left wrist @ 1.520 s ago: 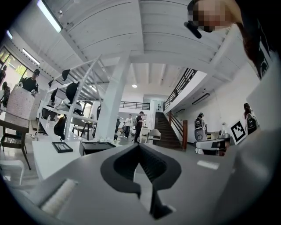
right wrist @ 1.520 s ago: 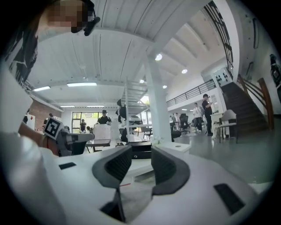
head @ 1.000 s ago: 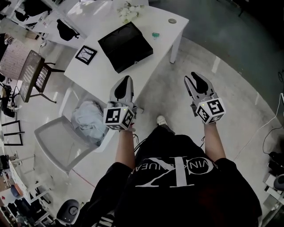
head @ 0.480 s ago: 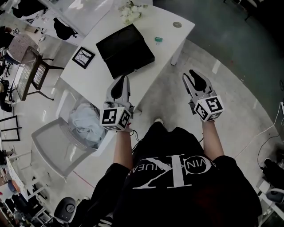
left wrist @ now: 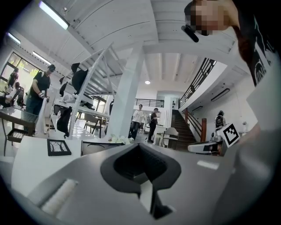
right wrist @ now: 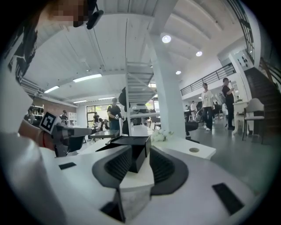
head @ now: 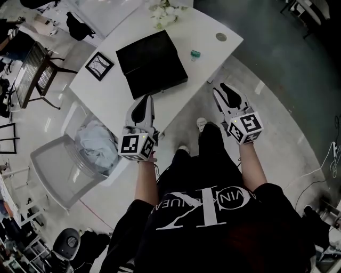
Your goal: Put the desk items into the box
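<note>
A shallow black box [head: 151, 63] lies on the white table [head: 106, 93], and it also shows in the right gripper view [right wrist: 131, 141]. Around it are a small framed picture [head: 99, 65], a little teal item [head: 195, 54], a round disc [head: 221, 37] and white flowers [head: 165, 11]. My left gripper [head: 143, 106] hovers over the table's near edge, shut and empty. My right gripper [head: 226, 91] hangs over the floor just right of the table, shut with nothing in it. In the left gripper view the picture [left wrist: 58, 147] sits left of the jaws.
A white chair [head: 53, 165] with a pale cloth heap [head: 97, 146] stands left of me against the table. More desks and a dark chair [head: 32, 74] fill the far left. Several people stand in the hall behind the table [right wrist: 115, 113]. Grey floor lies to the right.
I have stepped closer to the table, so it sits lower and nearer in the head view. Both grippers stay shut and held out in front.
</note>
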